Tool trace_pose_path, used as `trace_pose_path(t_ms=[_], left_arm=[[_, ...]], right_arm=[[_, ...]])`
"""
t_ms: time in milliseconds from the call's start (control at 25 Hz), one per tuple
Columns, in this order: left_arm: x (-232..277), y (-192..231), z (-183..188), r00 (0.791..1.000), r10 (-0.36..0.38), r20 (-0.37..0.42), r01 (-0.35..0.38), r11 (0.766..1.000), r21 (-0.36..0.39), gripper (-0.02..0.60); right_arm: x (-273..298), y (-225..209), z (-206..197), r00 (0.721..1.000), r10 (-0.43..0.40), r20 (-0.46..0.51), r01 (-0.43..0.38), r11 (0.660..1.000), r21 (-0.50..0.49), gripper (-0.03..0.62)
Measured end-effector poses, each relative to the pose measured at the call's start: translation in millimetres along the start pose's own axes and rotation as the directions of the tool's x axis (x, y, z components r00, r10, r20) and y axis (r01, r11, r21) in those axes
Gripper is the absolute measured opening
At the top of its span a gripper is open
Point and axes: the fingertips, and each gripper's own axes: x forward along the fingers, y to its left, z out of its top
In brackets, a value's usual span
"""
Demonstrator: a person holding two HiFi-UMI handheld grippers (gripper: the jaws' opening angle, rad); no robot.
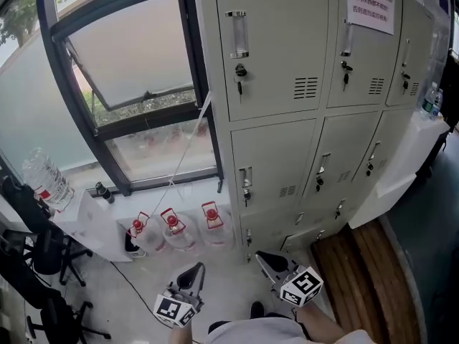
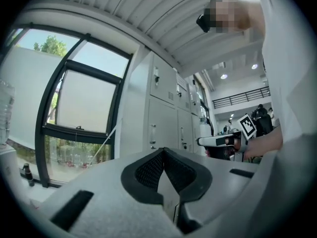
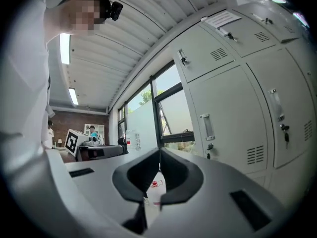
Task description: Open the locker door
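Note:
A bank of beige metal lockers [image 1: 308,84] fills the upper right of the head view, and every door looks closed. The nearest column has a top door with a handle [image 1: 239,34] and a key lock [image 1: 240,70], and a middle door [image 1: 272,163] below it. My left gripper [image 1: 192,271] and right gripper [image 1: 267,260] are held low near my body, well short of the lockers. Both are shut with nothing between the jaws. The left gripper view shows its closed jaw tips [image 2: 163,152] aimed toward the lockers [image 2: 163,113]. In the right gripper view the shut jaw tips [image 3: 159,152] sit left of the locker doors [image 3: 233,108].
Three water jugs with red caps [image 1: 172,228] stand on the floor under the black-framed window [image 1: 136,70]. A white table with a water bottle [image 1: 46,178] and black chairs [image 1: 43,264] are at the left. A white counter [image 1: 423,142] and wooden flooring [image 1: 366,264] lie at the right.

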Motion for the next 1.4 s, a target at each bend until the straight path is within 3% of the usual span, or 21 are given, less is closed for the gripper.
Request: trace_pose_path(t_ms=[160, 360, 480, 600, 640, 720, 1000, 1400], left_arm=[[29.7, 25.7, 0.6, 0.999, 0.039, -0.011, -0.04, 0.999, -0.028, 0.002], [50.3, 53.9, -6.3, 0.999, 0.04, -0.029, -0.042, 0.997, -0.058, 0.002], [60.5, 71.9, -8.0, 0.999, 0.024, -0.028, -0.027, 0.995, -0.094, 0.002], [68.1, 85.9, -4.8, 0.999, -0.019, -0.036, 0.016, 0.996, -0.084, 0.002], [69.6, 89.3, -5.0, 0.999, -0.032, -0.04, 0.028, 0.996, -0.084, 0.002], [70.7, 94.6, -6.9, 0.998, -0.049, -0.045, 0.044, 0.994, -0.096, 0.002], [57.8, 112.2, -17.5, 0.995, -0.075, -0.067, 0.067, 0.991, -0.112, 0.002], [27.7, 140.7, -25.1, 0.997, 0.007, -0.081, -0.018, 0.991, -0.135, 0.002]], right_arm=[[26.2, -49.4, 13.5, 0.996, -0.087, 0.023, 0.086, 0.996, 0.035, 0.014], [50.3, -77.2, 22.2, 0.986, -0.163, 0.03, 0.162, 0.987, 0.017, 0.014], [64.0, -82.9, 23.2, 0.979, -0.202, 0.018, 0.203, 0.979, -0.006, 0.014], [77.7, -85.1, 24.8, 0.969, -0.248, 0.017, 0.249, 0.968, -0.016, 0.017], [82.6, -85.5, 24.5, 0.967, -0.254, 0.014, 0.254, 0.967, -0.017, 0.032], [92.7, -87.5, 23.4, 0.967, -0.255, 0.003, 0.255, 0.967, -0.016, 0.215], [137.0, -117.4, 38.4, 0.954, -0.299, 0.002, 0.298, 0.949, -0.108, 0.241], [187.9, -153.1, 47.6, 0.952, -0.303, -0.032, 0.293, 0.94, -0.173, 0.241]])
